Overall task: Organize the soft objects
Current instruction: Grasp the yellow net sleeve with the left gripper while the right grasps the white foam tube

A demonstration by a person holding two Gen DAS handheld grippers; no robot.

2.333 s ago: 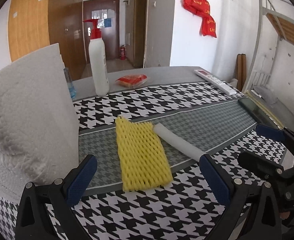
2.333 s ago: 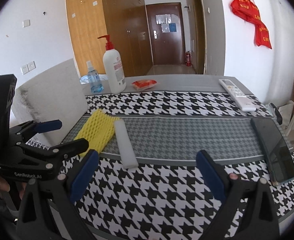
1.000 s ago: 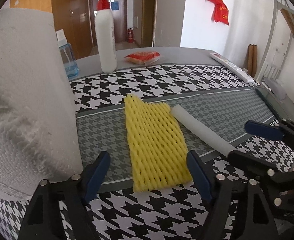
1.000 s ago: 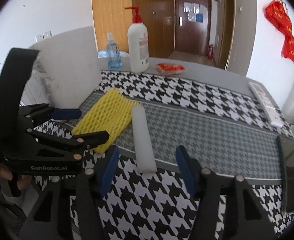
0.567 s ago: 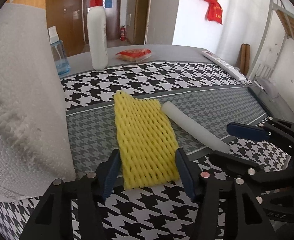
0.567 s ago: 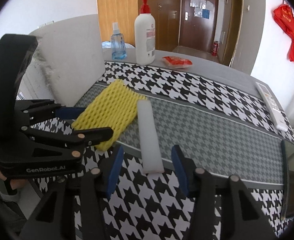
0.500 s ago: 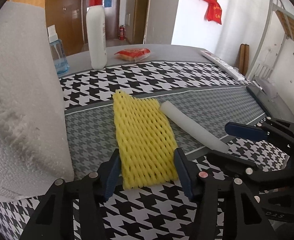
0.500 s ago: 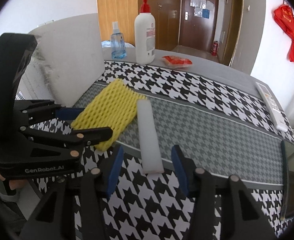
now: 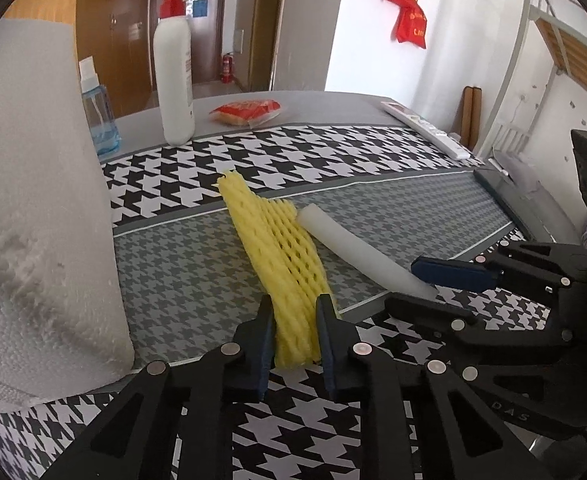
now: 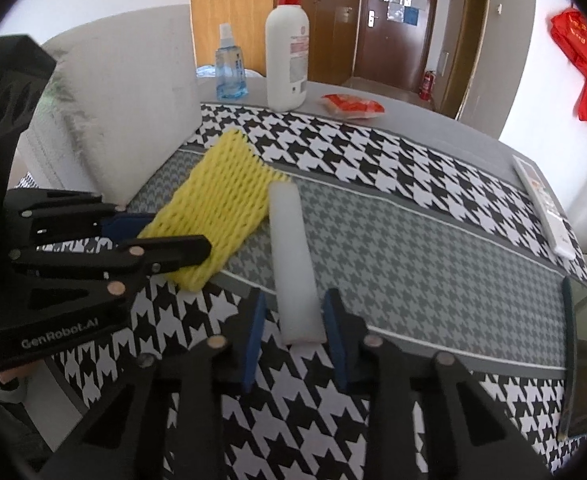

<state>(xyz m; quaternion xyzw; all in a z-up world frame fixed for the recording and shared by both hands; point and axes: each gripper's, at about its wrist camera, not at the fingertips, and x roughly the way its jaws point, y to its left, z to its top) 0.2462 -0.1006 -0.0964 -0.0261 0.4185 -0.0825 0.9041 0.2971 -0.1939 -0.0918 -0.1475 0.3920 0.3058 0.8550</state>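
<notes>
Grasp step: my left gripper [image 9: 293, 330] pinches the yellow foam net [image 9: 281, 248]; my right gripper [image 10: 295, 330] brackets the white foam tube [image 10: 293, 256], unclamped. Next: close, lift.

Lived-in home or dorm room. Table [image 10: 433, 248] under houndstooth cloth as landmark. On its far edge: pump lotion bottle [image 10: 286, 46], small spray bottle [image 10: 229, 68], snack packet [image 10: 352, 107]. Beyond it: wooden doors [image 10: 397, 20], fire extinguisher [image 10: 427, 80]. Right of it: remote [image 9: 425, 128], metal bunk-bed frame [image 9: 549, 44], red hangings [image 9: 407, 4] on the wall.

Two low wrist views, close over table [image 9: 181, 264], sharing yellow net [image 9: 281, 248]
</notes>
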